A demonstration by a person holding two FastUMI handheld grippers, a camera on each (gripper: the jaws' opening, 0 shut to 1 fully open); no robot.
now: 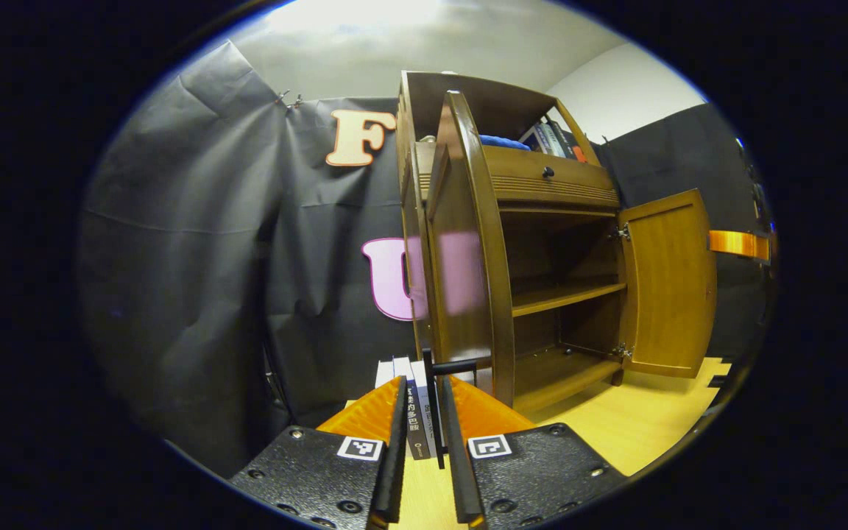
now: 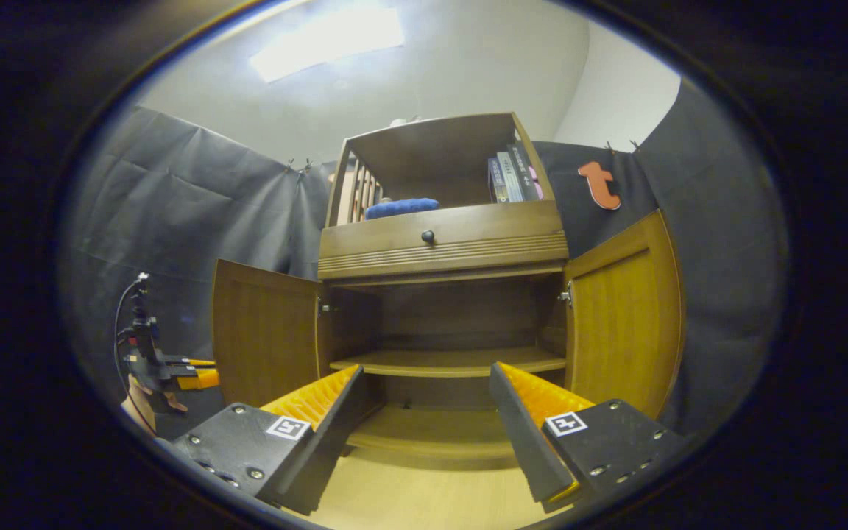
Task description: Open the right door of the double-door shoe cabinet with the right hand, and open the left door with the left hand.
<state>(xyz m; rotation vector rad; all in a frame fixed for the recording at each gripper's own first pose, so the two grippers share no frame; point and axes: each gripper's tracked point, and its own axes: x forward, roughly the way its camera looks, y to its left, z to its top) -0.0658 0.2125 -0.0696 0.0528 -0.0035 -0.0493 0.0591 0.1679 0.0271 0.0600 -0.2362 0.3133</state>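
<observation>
The wooden shoe cabinet (image 2: 442, 243) stands with both doors swung out. Its right door (image 2: 626, 316) and left door (image 2: 266, 338) flank bare shelves (image 2: 453, 361). My right gripper (image 2: 424, 368) is open in front of the cabinet's middle, nothing between its fingers. In the left gripper view the left door (image 1: 461, 258) is seen edge-on. Its thin dark bar handle (image 1: 435, 412) runs between the fingers of my left gripper (image 1: 424, 380), which stand narrowly apart; the bar lies by one finger, with a gap to the other. A hand holds that left gripper (image 2: 174, 372) just outside the left door.
A drawer with a dark knob (image 2: 428, 236) sits above the doors. A blue cloth (image 2: 402, 207) and upright books (image 2: 512, 177) are on the top shelf. More books (image 1: 413, 412) stand beside the cabinet's left side. The right door (image 1: 670, 283) juts out over the light wood floor (image 2: 424, 500).
</observation>
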